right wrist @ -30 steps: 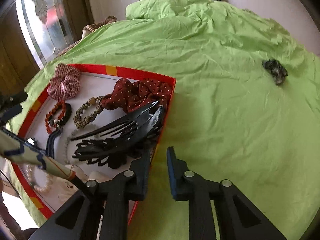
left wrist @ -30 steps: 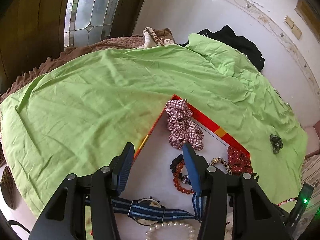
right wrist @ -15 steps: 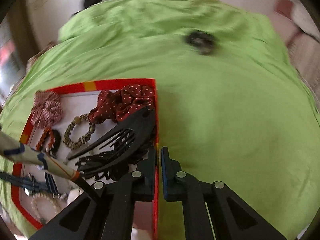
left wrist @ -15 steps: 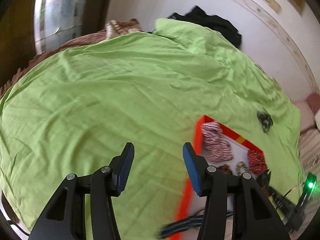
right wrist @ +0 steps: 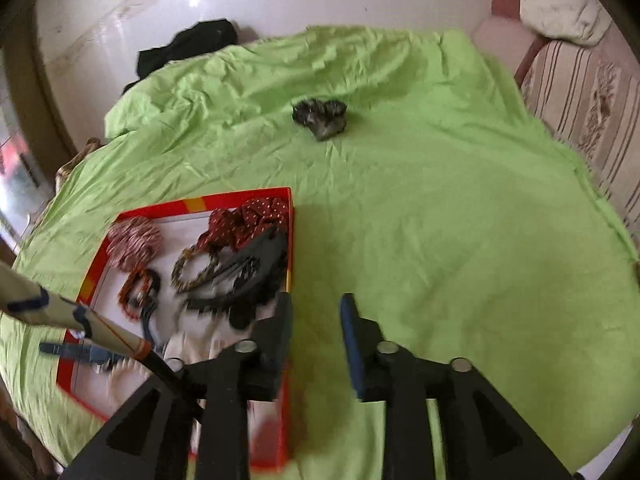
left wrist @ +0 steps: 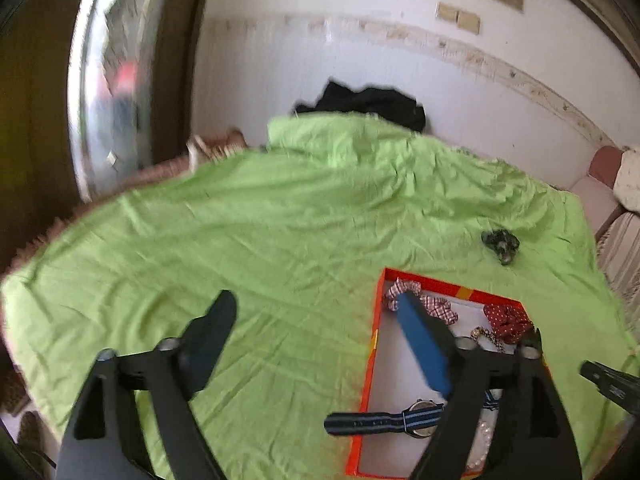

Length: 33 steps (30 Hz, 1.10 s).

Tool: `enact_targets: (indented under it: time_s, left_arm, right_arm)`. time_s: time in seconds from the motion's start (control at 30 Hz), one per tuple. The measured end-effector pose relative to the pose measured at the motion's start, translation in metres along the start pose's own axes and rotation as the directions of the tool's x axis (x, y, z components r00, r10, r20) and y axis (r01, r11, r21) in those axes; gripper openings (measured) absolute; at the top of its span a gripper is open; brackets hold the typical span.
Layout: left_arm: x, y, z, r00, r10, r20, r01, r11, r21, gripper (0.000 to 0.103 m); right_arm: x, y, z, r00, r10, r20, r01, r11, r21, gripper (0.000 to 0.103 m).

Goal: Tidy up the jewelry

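Note:
A red-rimmed tray [left wrist: 374, 344] [right wrist: 240, 196] lies on the green sheet. It holds a checked scrunchie [right wrist: 134, 242], a red dotted scrunchie [right wrist: 248, 220], black hair combs [right wrist: 248, 276], bead bracelets and a blue-strapped watch [left wrist: 380, 422], whose strap hangs over the left rim. A dark scrunchie [left wrist: 501, 242] [right wrist: 320, 118] lies alone on the sheet beyond the tray. My left gripper [left wrist: 314, 300] hovers left of the tray, its jaws opening wide with only sheet between them. My right gripper [right wrist: 316, 300] hangs at the tray's right rim, its jaws opening, holding nothing.
A black garment [left wrist: 368, 100] lies at the bed's far edge against the white wall. A striped sofa [right wrist: 580, 100] with a white cushion borders the bed on the right. A glass door [left wrist: 112, 80] stands at the left. Bare sheet spreads right of the tray.
My left gripper swung left off the tray, rose and spread its jaws. My right gripper shut, then parted, and drew back so the dark scrunchie sits straight ahead.

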State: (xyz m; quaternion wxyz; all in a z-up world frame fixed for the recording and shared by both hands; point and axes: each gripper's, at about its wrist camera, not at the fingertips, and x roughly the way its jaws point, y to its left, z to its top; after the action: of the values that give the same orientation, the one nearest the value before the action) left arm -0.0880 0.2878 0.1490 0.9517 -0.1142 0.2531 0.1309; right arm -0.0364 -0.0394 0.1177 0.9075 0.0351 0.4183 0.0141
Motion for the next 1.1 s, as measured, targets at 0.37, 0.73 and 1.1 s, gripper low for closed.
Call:
enact_targets:
  time_s: [0.37, 0.73, 1.1]
  left_arm:
    - [-0.102, -0.039, -0.048, 0.991, 0.088, 0.103, -0.103, 0.984, 0.143, 0.103]
    - [-0.123, -0.055, -0.086, 0.998, 0.064, 0.012, -0.065, 0.985, 0.163, 0.103]
    - [-0.116, -0.067, -0.110, 0.992, 0.040, -0.120, -0.019, 0.985, 0.172, 0.103]
  right_arm:
    - [-0.046, 0.028, -0.071, 0.998, 0.065, -0.014, -0.066, 0.994, -0.085, 0.052]
    - [-0.088, 0.037, -0.099, 0.997, -0.020, 0.080, 0.033, 0.985, -0.168, 0.066]
    - [-0.106, 0.032, -0.114, 0.987, -0.105, 0.121, 0.126, 0.975, -0.183, 0.072]
